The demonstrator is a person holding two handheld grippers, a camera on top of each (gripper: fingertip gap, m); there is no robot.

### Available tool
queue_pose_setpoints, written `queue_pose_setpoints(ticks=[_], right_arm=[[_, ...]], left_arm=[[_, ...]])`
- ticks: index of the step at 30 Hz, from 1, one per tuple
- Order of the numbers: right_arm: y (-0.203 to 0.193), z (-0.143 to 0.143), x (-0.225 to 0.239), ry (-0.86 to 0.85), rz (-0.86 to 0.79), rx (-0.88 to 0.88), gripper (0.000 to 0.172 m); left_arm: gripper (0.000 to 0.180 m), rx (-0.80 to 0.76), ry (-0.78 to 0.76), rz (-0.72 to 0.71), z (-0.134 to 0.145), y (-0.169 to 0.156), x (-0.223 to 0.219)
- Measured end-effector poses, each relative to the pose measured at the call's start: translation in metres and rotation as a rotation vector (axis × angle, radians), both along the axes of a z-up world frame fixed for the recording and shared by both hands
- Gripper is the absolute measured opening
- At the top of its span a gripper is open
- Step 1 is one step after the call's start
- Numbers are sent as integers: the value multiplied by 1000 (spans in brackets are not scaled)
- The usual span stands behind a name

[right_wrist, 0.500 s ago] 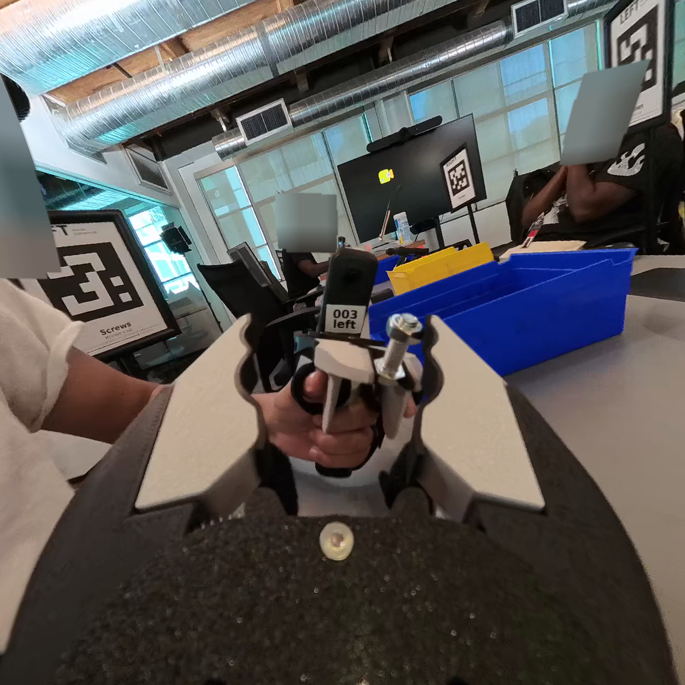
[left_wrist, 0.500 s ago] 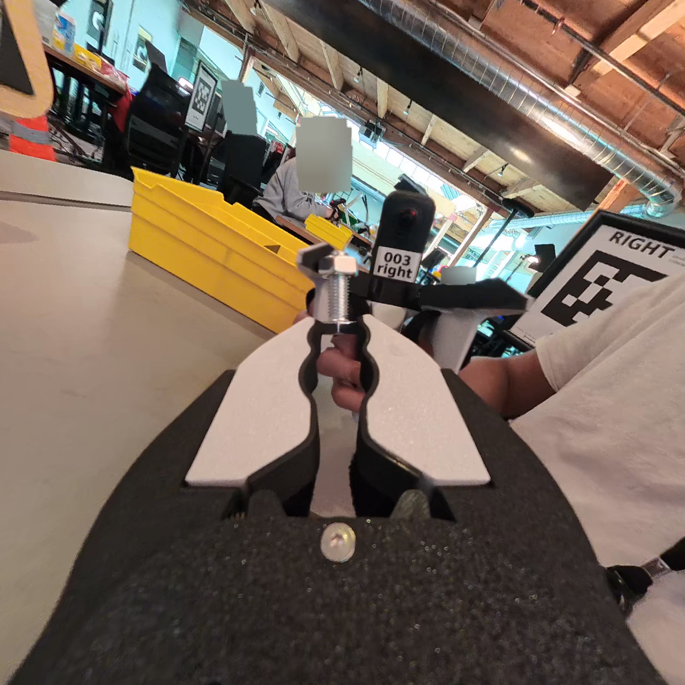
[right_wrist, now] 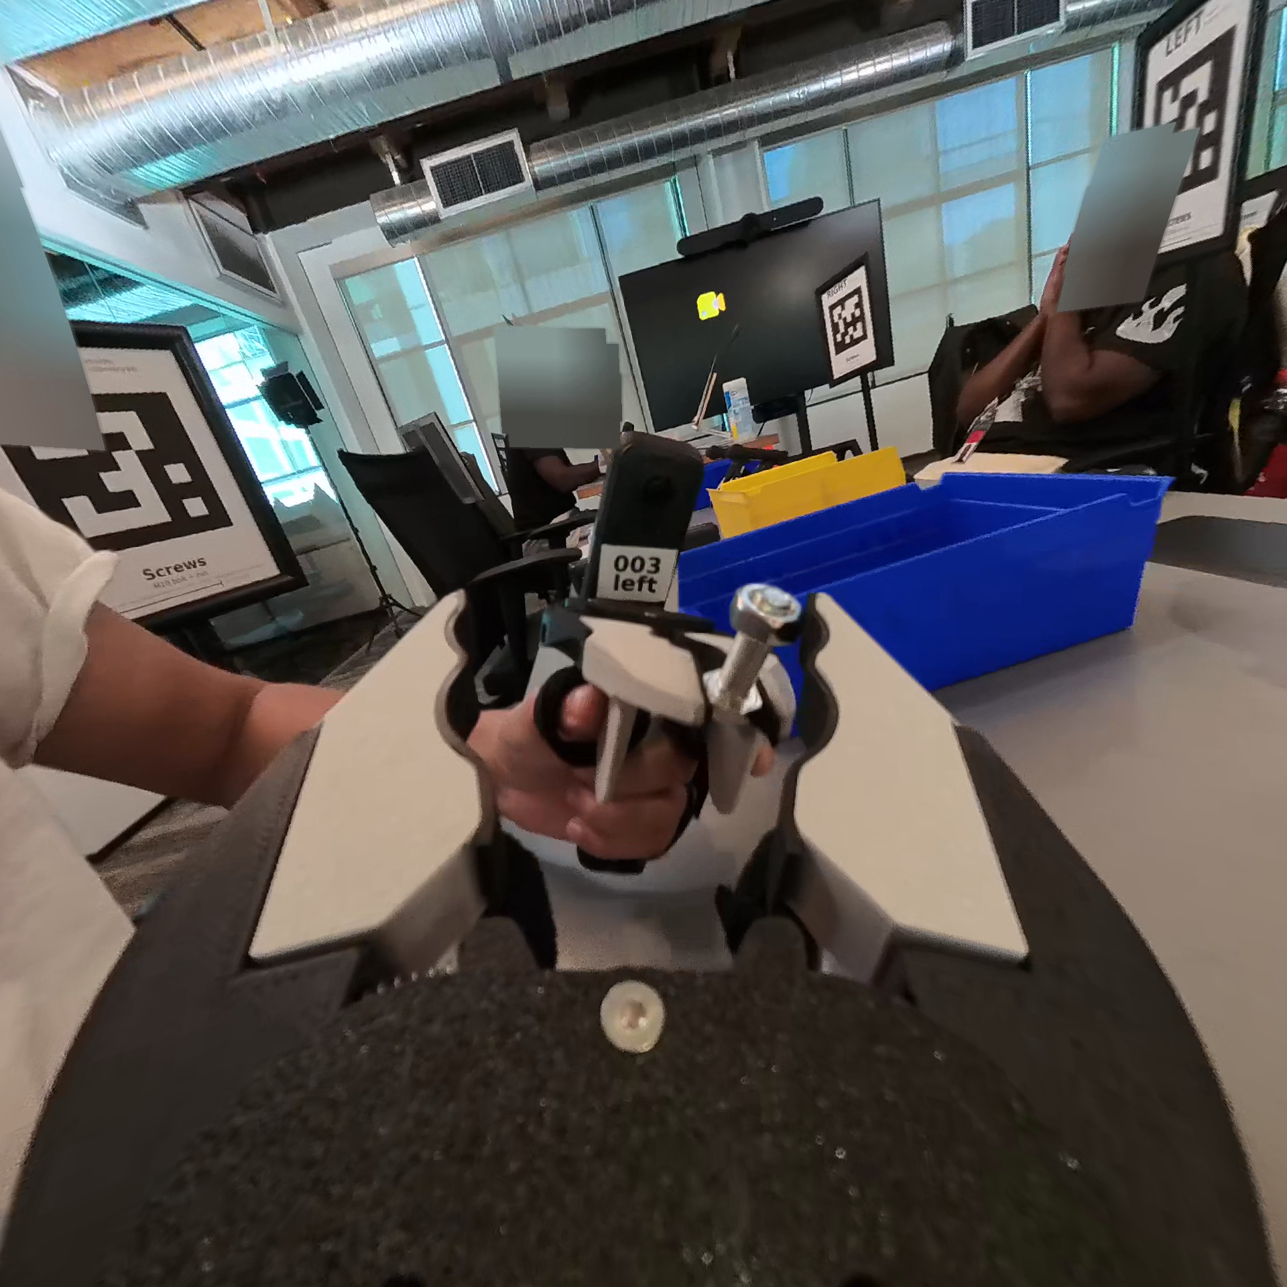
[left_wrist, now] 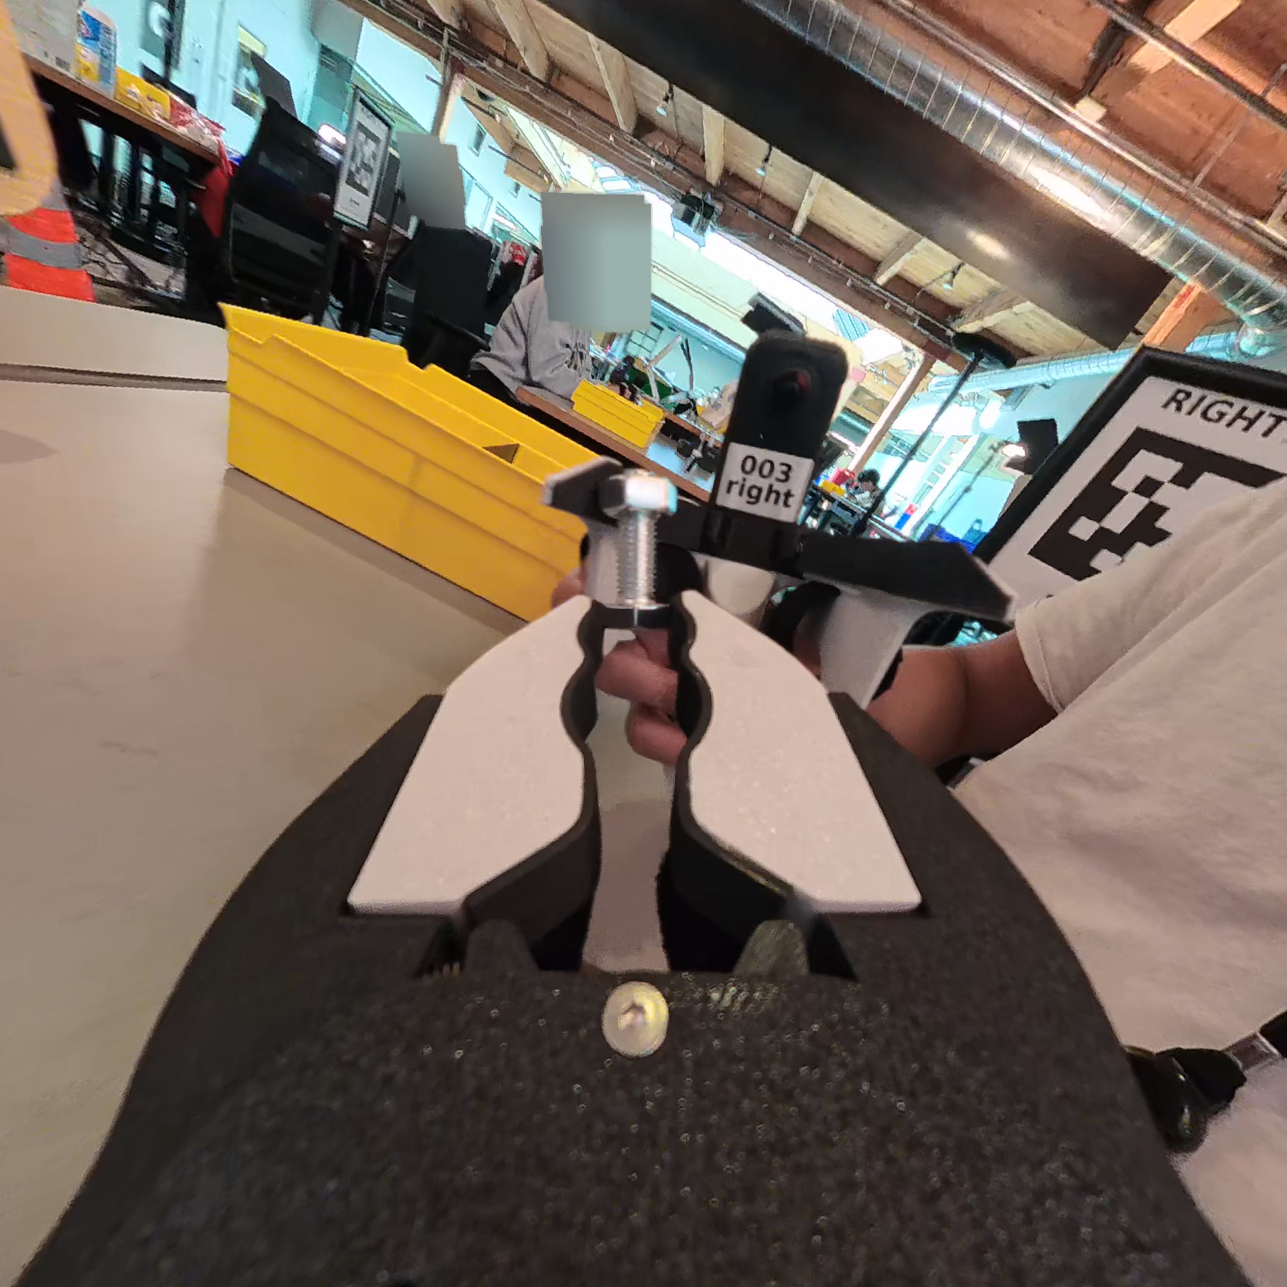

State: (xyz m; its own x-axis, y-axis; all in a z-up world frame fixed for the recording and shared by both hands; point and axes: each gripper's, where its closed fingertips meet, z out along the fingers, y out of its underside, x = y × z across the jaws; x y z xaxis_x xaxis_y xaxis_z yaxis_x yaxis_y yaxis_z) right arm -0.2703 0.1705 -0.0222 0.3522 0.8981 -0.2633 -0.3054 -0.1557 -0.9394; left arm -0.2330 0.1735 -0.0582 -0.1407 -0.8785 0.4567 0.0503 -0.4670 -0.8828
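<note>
Behind the left gripper (left_wrist: 635, 616), bolt (left_wrist: 637, 550) base hidden.

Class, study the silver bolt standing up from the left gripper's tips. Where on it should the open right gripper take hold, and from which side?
Probably at the hex head, one pad on each of two opposite flats, approaching level from opposite the left gripper. The bolt stands nearly upright, its foot, seemingly a nut, clamped, so only head and threads are free; flats likely seat better than threads.

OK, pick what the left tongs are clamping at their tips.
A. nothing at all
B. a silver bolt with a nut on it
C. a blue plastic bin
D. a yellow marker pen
B: the left tongs pinch the nut of a silver bolt, which stands up between their tips.
</note>
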Motion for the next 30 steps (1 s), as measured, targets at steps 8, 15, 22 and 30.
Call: queue_pose_setpoints(ticks=[8,15,22,30], right_arm=[[6,0,14,16,-34,-9,92],[-2,2,1,45,18,-24,93],[3,2,1,35,15,-25,93],[-4,-4,8,5,42,-28,88]], left_arm=[[17,8,2,2,1,-2,-1],[18,-13,-9,-3,1,0,-2],[17,4,7,-27,-1,-9,4],[18,-19,-2,4,0,3,-4]])
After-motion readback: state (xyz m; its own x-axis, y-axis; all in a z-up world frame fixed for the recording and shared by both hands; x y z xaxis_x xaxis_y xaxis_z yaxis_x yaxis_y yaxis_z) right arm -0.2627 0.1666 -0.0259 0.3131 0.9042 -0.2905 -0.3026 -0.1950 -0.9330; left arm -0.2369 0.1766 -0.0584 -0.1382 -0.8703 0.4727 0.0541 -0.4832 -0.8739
